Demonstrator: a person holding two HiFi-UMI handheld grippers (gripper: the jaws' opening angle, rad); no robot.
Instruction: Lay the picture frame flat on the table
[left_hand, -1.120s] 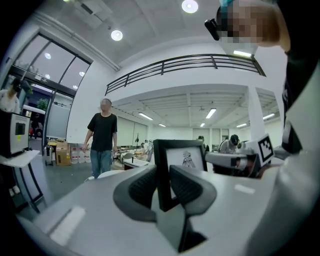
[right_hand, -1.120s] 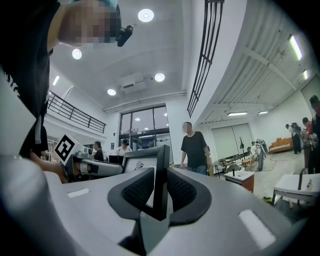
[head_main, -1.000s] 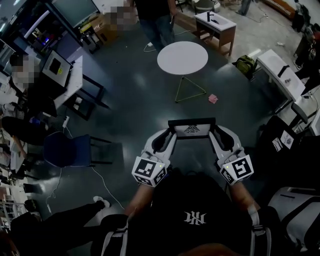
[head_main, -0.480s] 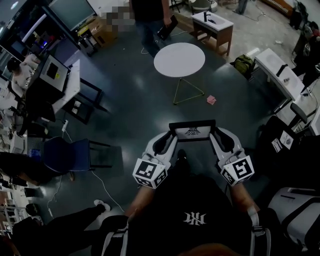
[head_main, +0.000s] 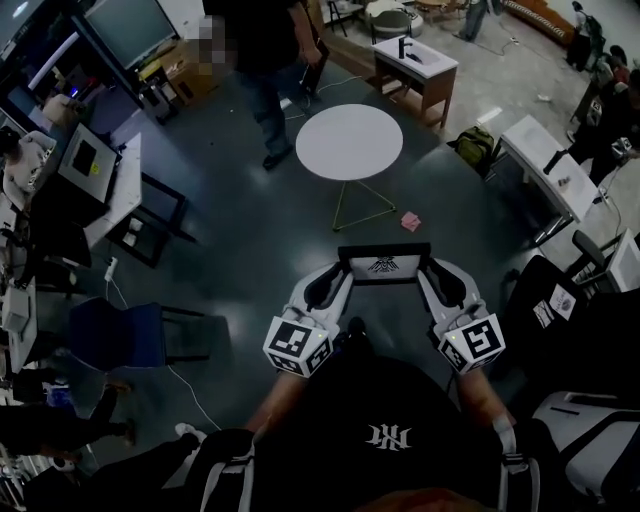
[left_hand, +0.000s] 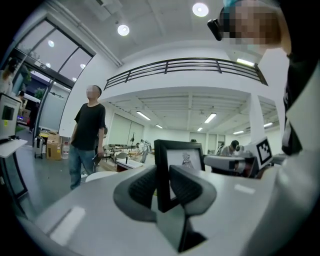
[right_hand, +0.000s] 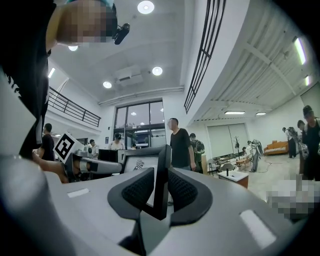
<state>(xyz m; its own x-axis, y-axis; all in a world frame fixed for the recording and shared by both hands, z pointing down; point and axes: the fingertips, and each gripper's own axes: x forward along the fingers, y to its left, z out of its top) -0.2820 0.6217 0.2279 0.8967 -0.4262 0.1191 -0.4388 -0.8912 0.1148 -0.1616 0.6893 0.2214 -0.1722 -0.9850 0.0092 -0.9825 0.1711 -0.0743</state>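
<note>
At the far left of your head view, a blue chair (head_main: 110, 335) stands on the dark floor (head_main: 250, 250). Moving right, your left gripper (head_main: 341, 272) reaches forward from your chest, its marker cube (head_main: 297, 345) facing up, and its 2 jaws are clamped on the left edge of the picture frame (head_main: 384, 264). The left gripper view confirms it: both ribbed pads (left_hand: 140, 189) press the frame's black border, 1 on each face. You hold the frame in the air between your 2 grippers, above the floor, standing roughly upright, with its white picture and a small dark emblem turned toward you. Beyond it and slightly left, well apart, stands the round white table (head_main: 350, 142) on thin wire legs, and a person in a black top (head_main: 265, 45) stands just past the table's left side. A small pink object (head_main: 410, 221) lies on the floor between the table and the frame. Further right, your right gripper (head_main: 428, 270) mirrors the left one: its jaws are closed on the frame's right edge, and the right gripper view shows the frame's thin side pinched between the 2 pads (right_hand: 182, 190), with your left gripper visible across the frame. At the right of the head view, a green bag (head_main: 472, 148) sits on the floor beside a long white desk (head_main: 530, 150).
</note>
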